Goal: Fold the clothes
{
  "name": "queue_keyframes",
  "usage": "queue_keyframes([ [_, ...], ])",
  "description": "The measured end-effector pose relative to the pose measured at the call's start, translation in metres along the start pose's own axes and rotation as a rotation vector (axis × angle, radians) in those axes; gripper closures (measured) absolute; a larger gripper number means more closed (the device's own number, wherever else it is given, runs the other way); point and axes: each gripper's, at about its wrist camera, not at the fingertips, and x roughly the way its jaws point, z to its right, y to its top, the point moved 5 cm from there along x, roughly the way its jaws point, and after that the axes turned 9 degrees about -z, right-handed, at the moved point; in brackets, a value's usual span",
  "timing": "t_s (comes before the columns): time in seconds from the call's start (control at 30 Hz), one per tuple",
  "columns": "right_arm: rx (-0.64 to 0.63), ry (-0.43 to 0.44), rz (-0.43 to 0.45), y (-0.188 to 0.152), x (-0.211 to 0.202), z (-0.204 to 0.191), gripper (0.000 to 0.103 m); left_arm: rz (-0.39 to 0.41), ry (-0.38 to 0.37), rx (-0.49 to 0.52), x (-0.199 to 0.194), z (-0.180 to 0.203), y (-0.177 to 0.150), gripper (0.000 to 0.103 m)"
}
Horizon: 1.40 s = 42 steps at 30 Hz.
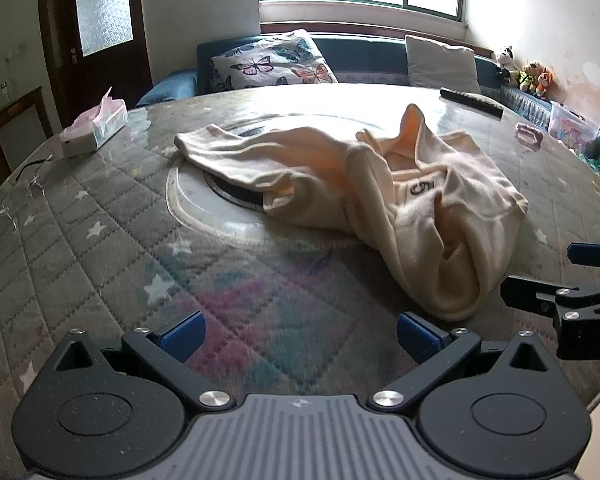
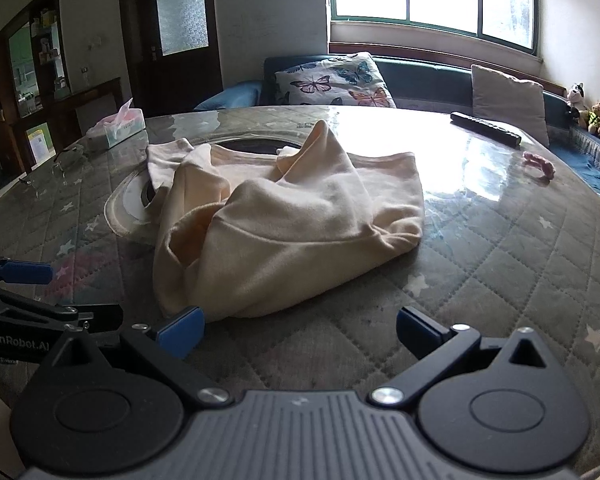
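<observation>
Surface (image 1: 100,248): round, covered by a grey quilted cloth with white stars under a glossy clear sheet; a pale ring and dark disc mark its centre.
Garment (image 1: 412,216): cream, soft knit, crumpled in a heap across the centre, one sleeve trailing toward the left edge, a peak standing up; a small tag reads "5".
Left gripper (image 1: 298,338): blue-padded fingers spread wide, holding nothing, above bare quilt at the near edge.
Right gripper (image 2: 298,332): fingers wide apart, empty; left pad just beside the garment's near hem.
Open room: bare quilt along the near and right edges.
Tissue box (image 1: 94,130): far left edge.
Remote (image 2: 486,128): dark, flat, far right edge.
Pink item (image 2: 540,165): right edge, kind unclear.
</observation>
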Motion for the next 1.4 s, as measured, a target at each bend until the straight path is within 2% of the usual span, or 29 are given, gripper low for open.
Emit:
queue_keyframes([
  [0.2, 0.002, 0.018, 0.011, 0.018, 0.004, 0.005, 0.0, 0.026, -0.012, -0.011, -0.002, -0.005, 0.023, 0.0],
  [0.37, -0.005, 0.019, 0.021, 0.043, 0.01, 0.013, 0.0, 0.062, -0.005, -0.009, 0.0, -0.008, 0.055, 0.0],
  [0.6, 0.003, -0.004, 0.026, 0.085, 0.029, 0.032, 0.01, 0.114, -0.012, -0.004, 0.006, -0.008, 0.108, 0.004],
  [0.77, 0.019, -0.012, 0.017, 0.118, 0.053, 0.042, 0.019, 0.058, -0.023, -0.039, 0.037, -0.008, 0.142, 0.015],
  [1.0, 0.035, 0.0, -0.009, 0.156, 0.095, 0.049, 0.036, -0.051, -0.063, -0.075, 0.075, -0.006, 0.158, 0.023],
  [1.07, 0.047, 0.033, -0.019, 0.163, 0.105, 0.049, 0.038, -0.07, -0.085, -0.082, 0.081, -0.006, 0.161, 0.031],
  [1.1, 0.047, 0.049, -0.025, 0.166, 0.11, 0.049, 0.043, -0.076, -0.089, -0.078, 0.083, -0.004, 0.162, 0.037],
  [1.13, 0.043, 0.054, -0.034, 0.168, 0.116, 0.048, 0.045, -0.087, -0.093, -0.068, 0.086, -0.003, 0.162, 0.049],
  [1.17, 0.038, 0.051, -0.047, 0.169, 0.121, 0.047, 0.05, -0.1, -0.1, -0.06, 0.089, -0.002, 0.161, 0.057],
  [1.2, 0.037, 0.049, -0.057, 0.169, 0.126, 0.047, 0.061, -0.116, -0.107, -0.053, 0.093, -0.001, 0.159, 0.073],
  [1.23, 0.035, 0.052, -0.065, 0.169, 0.13, 0.048, 0.068, -0.13, -0.114, -0.052, 0.096, -0.001, 0.157, 0.084],
  [1.3, 0.04, 0.048, -0.073, 0.166, 0.132, 0.051, 0.089, -0.135, -0.132, -0.055, 0.097, -0.003, 0.151, 0.094],
  [1.33, 0.049, 0.044, -0.077, 0.164, 0.132, 0.054, 0.094, -0.132, -0.134, -0.055, 0.095, -0.005, 0.148, 0.094],
  [1.4, 0.058, 0.047, -0.068, 0.16, 0.125, 0.058, 0.096, -0.111, -0.138, -0.06, 0.087, -0.009, 0.142, 0.096],
])
